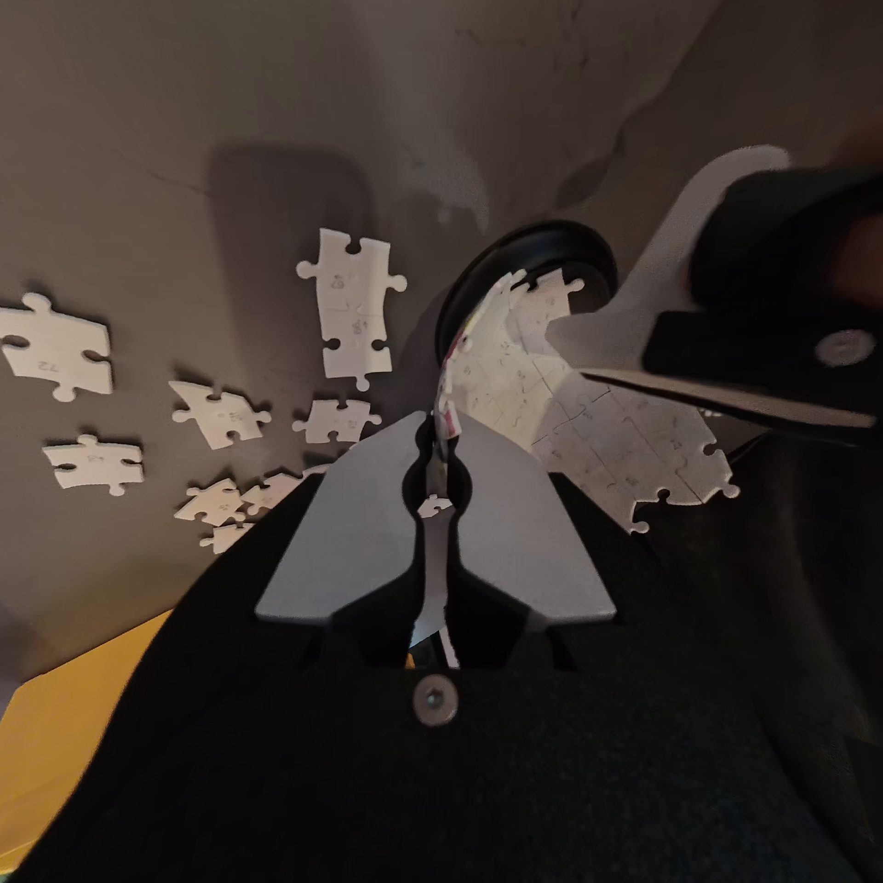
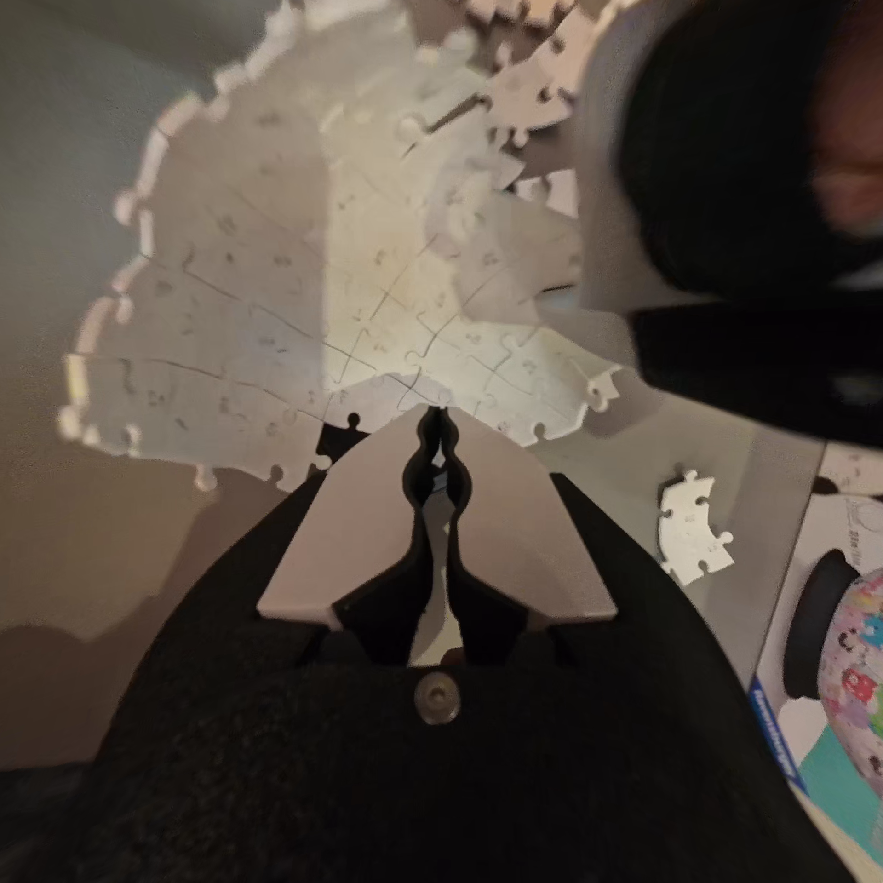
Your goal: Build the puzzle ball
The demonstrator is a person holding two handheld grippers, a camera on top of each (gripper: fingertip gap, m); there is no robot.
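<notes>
Puzzle ball shell (image 1: pixel 597 411), half-built, hung above the tabletop (image 1: pixel 191 143), left hand-held gripper (image 1: pixel 437 420) clamped on its near-left rim, right hand-held gripper (image 2: pixel 438 413) pinched on its near edge; opposing pulls risked popping seams.

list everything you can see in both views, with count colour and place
assembled puzzle section: one, white curved shell with numbered backs, held between both tongs
black stand ring: one, black, on the table behind the shell
joined pair of pieces: one, white, face down on the table left of the ring
loose single pieces: at least seven in the left view, white, scattered on the table at left
curved strip of pieces: one, white, on the table at right in the right view
puzzle box: one, white with a colourful ball picture, right edge
table: one, grey
yellow object: one, lower left corner, kind unclear
left tongs: shut on the shell's edge
right tongs: shut on the shell's edge
</notes>
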